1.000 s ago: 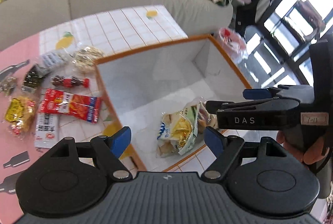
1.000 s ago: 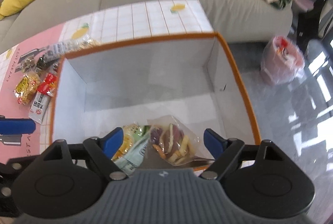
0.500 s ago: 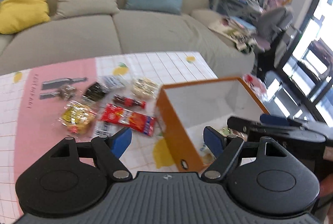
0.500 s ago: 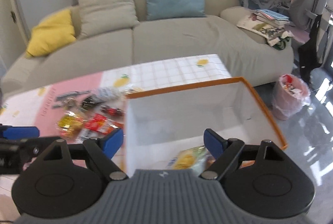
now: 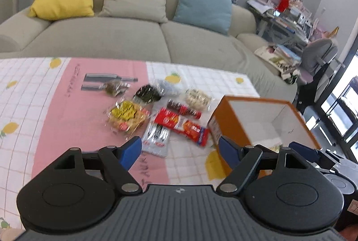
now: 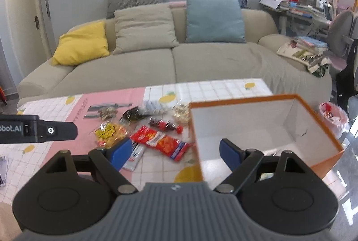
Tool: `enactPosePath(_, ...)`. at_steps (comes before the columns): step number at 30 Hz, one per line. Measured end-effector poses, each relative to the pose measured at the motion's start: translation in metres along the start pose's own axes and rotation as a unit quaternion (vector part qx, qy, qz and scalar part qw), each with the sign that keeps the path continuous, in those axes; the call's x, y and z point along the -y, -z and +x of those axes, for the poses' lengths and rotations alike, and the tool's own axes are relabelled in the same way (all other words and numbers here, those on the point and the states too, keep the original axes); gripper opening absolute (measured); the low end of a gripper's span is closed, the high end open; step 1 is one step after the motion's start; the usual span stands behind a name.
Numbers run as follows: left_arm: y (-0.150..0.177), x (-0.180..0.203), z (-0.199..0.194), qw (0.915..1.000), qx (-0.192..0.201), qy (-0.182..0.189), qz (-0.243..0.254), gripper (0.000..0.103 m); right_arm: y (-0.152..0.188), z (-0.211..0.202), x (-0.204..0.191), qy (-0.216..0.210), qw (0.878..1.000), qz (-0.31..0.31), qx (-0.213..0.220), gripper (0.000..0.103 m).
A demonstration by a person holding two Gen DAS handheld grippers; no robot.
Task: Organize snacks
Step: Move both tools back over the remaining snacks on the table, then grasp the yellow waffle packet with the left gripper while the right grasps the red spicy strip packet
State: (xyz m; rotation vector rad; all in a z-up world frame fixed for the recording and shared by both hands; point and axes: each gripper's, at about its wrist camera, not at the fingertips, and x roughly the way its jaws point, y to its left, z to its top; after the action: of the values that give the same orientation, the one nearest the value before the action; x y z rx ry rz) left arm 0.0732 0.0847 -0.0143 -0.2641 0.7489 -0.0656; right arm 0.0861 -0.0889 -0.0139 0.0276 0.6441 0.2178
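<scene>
An orange box [image 5: 232, 111] [image 6: 313, 115] with a white inside stands at the table's right end. Several snack packs lie left of it: a red packet [image 5: 181, 125] [image 6: 161, 140], a yellow bag [image 5: 126, 114] [image 6: 109, 132], a clear white-and-red pack [image 5: 156, 136], a dark red pack [image 5: 182, 107] [image 6: 164, 124], a dark green pack [image 5: 147, 93] and a pale bag [image 5: 198, 97]. My left gripper [image 5: 180, 150] is open and empty, held above and in front of the packs. My right gripper [image 6: 172, 151] is open and empty over the box's left wall.
The table [image 5: 44, 106] has a pink and white checked cloth. A beige sofa [image 6: 179, 61] with cushions stands behind it. A cluttered desk and chair [image 6: 335, 35] are at the right, with a pink bin bag [image 6: 333, 115] on the floor.
Both grippers have pulled back and risen away from the box's inside, and tilted up. The snack bags in the box are now mostly out of sight.
</scene>
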Motion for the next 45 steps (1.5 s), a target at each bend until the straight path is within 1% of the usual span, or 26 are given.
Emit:
enactPosePath(3, 0.007, -0.009, 0.012, 0.9999, -0.014, 0.002, 0.001, 0.088, 0.006, 0.011, -0.011, -0.008, 1.000, -0.013, -0.018, 0.083)
enactPosePath(6, 0.013, -0.019, 0.020, 0.9997, -0.024, 0.005, -0.002, 0.087, 0.012, 0.018, -0.021, -0.014, 0.999, -0.036, -0.019, 0.079)
enactPosePath(9, 0.016, -0.029, 0.032, 0.9992, -0.037, 0.000, -0.012, 0.087, 0.016, 0.032, -0.029, -0.018, 0.998, -0.063, -0.023, 0.079)
enactPosePath(12, 0.016, -0.040, 0.042, 0.9987, -0.047, -0.006, -0.021, 0.087, 0.019, 0.046, -0.034, -0.023, 0.996, -0.086, -0.027, 0.076)
enactPosePath(15, 0.015, -0.048, 0.053, 0.9980, -0.056, -0.010, -0.026, 0.086, 0.021, 0.065, -0.040, -0.022, 0.993, -0.106, -0.035, 0.069)
enactPosePath(17, 0.014, -0.053, 0.063, 0.9976, -0.064, -0.012, -0.022, 0.083, 0.022, 0.078, -0.043, -0.020, 0.992, -0.117, -0.041, 0.065)
enactPosePath(19, 0.013, -0.056, 0.073, 0.9971, -0.073, -0.013, -0.017, 0.081, 0.022, 0.092, -0.046, -0.017, 0.991, -0.126, -0.047, 0.058)
enactPosePath(20, 0.012, -0.057, 0.078, 0.9969, -0.076, -0.012, -0.016, 0.081, 0.022, 0.098, -0.047, -0.017, 0.990, -0.130, -0.049, 0.056)
enactPosePath(23, 0.010, -0.059, 0.093, 0.9963, -0.085, -0.012, -0.005, 0.081, 0.021, 0.113, -0.048, -0.016, 0.989, -0.139, -0.054, 0.056)
enactPosePath(28, 0.002, -0.068, 0.116, 0.9952, -0.094, -0.025, 0.012, 0.081, 0.022, 0.143, -0.052, -0.014, 0.984, -0.166, -0.066, 0.053)
enactPosePath(30, -0.002, -0.071, 0.124, 0.9948, -0.092, -0.033, 0.027, 0.081, 0.022, 0.156, -0.053, -0.014, 0.982, -0.177, -0.071, 0.053)
enactPosePath(32, -0.008, -0.073, 0.134, 0.9940, -0.089, -0.041, 0.048, 0.085, 0.021, 0.167, -0.055, -0.017, 0.980, -0.182, -0.073, 0.053)
enactPosePath(35, -0.017, -0.077, 0.147, 0.9922, -0.084, -0.041, 0.083, 0.089, 0.016, 0.184, -0.057, -0.027, 0.979, -0.184, -0.077, 0.053)
enactPosePath(37, -0.021, -0.080, 0.153, 0.9901, -0.082, -0.041, 0.107, 0.090, 0.015, 0.197, -0.059, -0.038, 0.977, -0.193, -0.086, 0.057)
enactPosePath(41, -0.028, -0.092, 0.167, 0.9854, -0.088, -0.031, 0.143, 0.090, 0.019, 0.219, -0.061, -0.042, 0.970, -0.218, -0.100, 0.057)
enactPosePath(45, -0.029, -0.096, 0.181, 0.9816, -0.093, -0.022, 0.165, 0.090, 0.021, 0.232, -0.061, -0.039, 0.969, -0.222, -0.103, 0.057)
